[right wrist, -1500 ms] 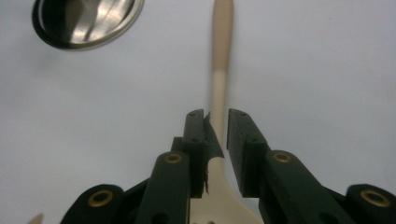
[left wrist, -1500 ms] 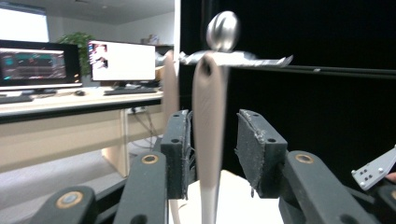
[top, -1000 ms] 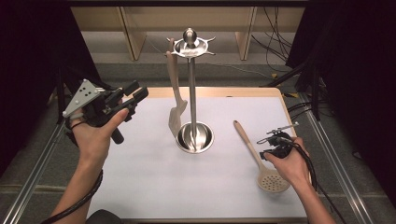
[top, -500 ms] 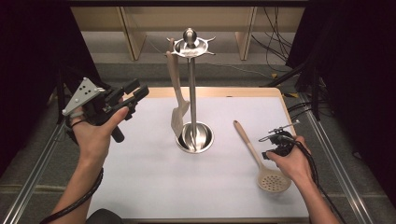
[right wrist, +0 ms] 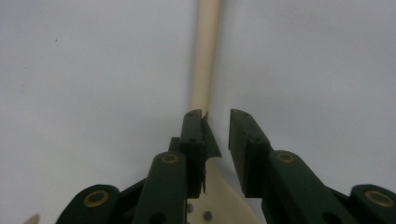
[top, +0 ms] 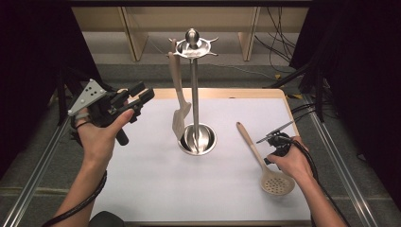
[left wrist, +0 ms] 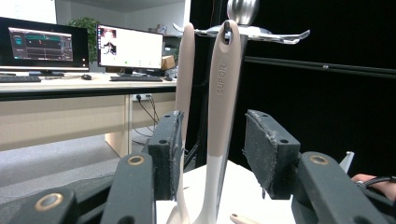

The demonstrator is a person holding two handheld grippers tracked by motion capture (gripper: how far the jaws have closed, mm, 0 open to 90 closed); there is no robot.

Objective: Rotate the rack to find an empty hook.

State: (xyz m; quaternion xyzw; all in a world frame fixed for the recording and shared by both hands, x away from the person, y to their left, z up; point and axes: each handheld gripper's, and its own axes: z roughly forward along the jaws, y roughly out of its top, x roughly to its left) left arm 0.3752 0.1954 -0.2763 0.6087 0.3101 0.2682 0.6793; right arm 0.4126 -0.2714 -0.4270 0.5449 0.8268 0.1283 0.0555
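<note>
Straddling the slotted spoon (top: 263,157) at lower right, spread right tongs (top: 273,147) must pinch its handle; left tongs (top: 142,96) wait spread.

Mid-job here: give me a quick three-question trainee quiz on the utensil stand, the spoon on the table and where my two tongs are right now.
1. True or false: the slotted spoon hangs on the utensil stand.
2. Which tongs are at the slotted spoon's handle? A. left tongs B. right tongs
3. What hangs on the stand?

Key
1. False: it lies flat on the white table, right of the stand's base.
2. B: in the right gripper view their jaws stand open over the handle, not pressing it. The left tongs, held up left of the stand, have just been opening, nothing between them.
3. A beige spatula, plus a second beige utensil seen in the left gripper view.
</note>
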